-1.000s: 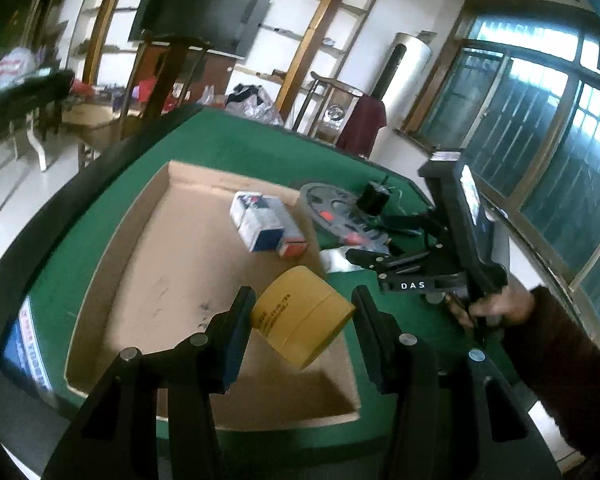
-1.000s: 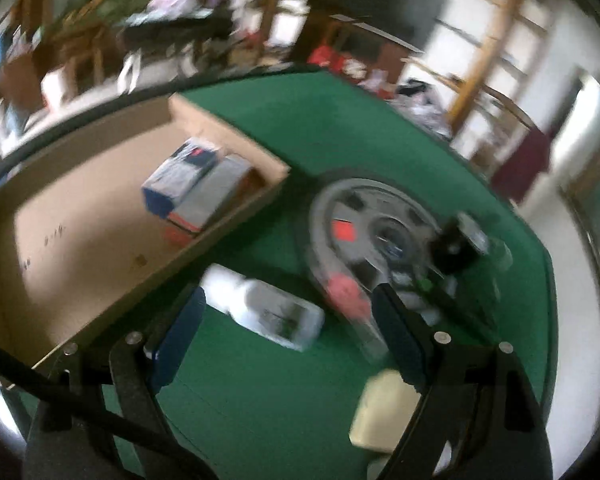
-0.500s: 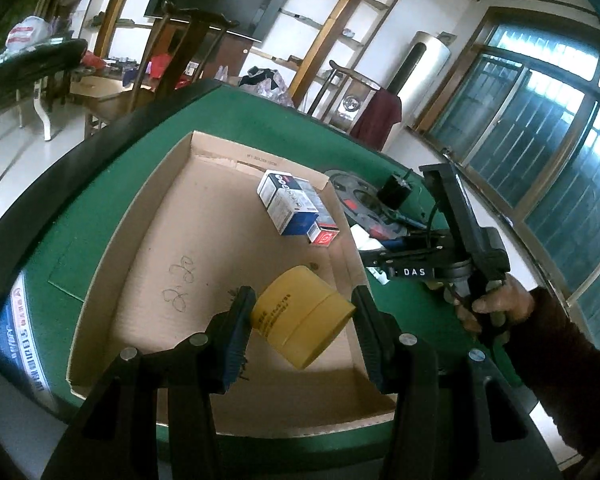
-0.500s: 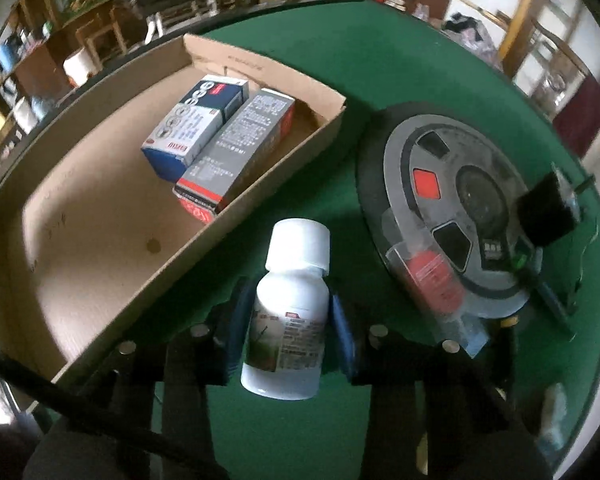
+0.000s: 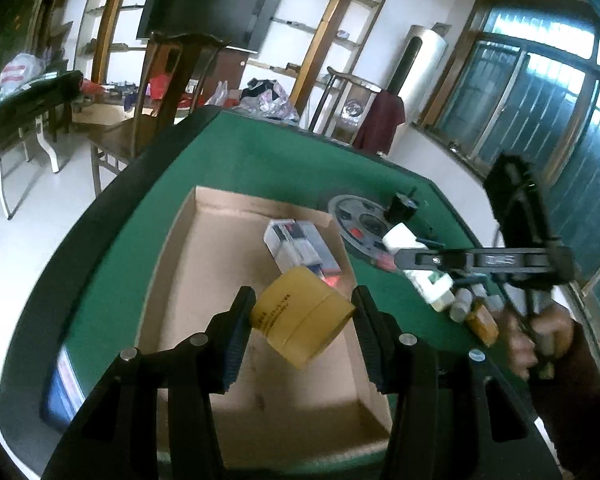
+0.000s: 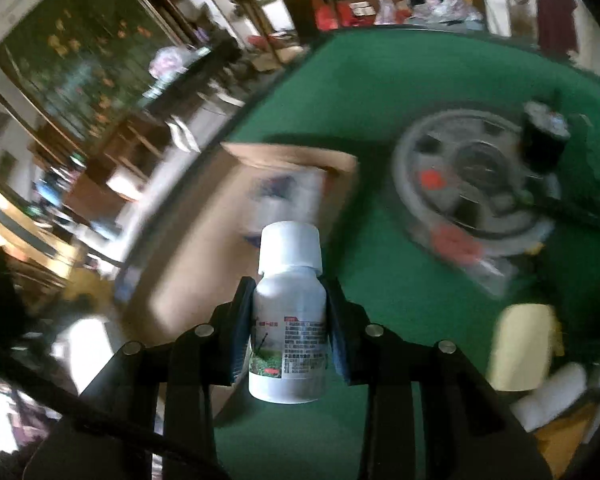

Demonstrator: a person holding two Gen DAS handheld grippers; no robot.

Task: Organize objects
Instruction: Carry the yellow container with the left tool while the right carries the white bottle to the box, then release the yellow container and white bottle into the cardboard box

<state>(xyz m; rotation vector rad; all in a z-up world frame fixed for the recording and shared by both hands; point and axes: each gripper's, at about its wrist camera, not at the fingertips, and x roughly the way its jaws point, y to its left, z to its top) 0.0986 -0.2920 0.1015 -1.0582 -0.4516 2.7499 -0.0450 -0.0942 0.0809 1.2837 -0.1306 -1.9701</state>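
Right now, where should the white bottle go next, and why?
Probably carry it sideways over the cardboard box. The right hand-held gripper already grips the white bottle above the green table, and two packets lie in that box.

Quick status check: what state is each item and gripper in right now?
left gripper: shut on yellow jar, above the box
right gripper: shut on white bottle, lifted
cardboard box: open, two cartons inside
small bottles: on the table, ungripped
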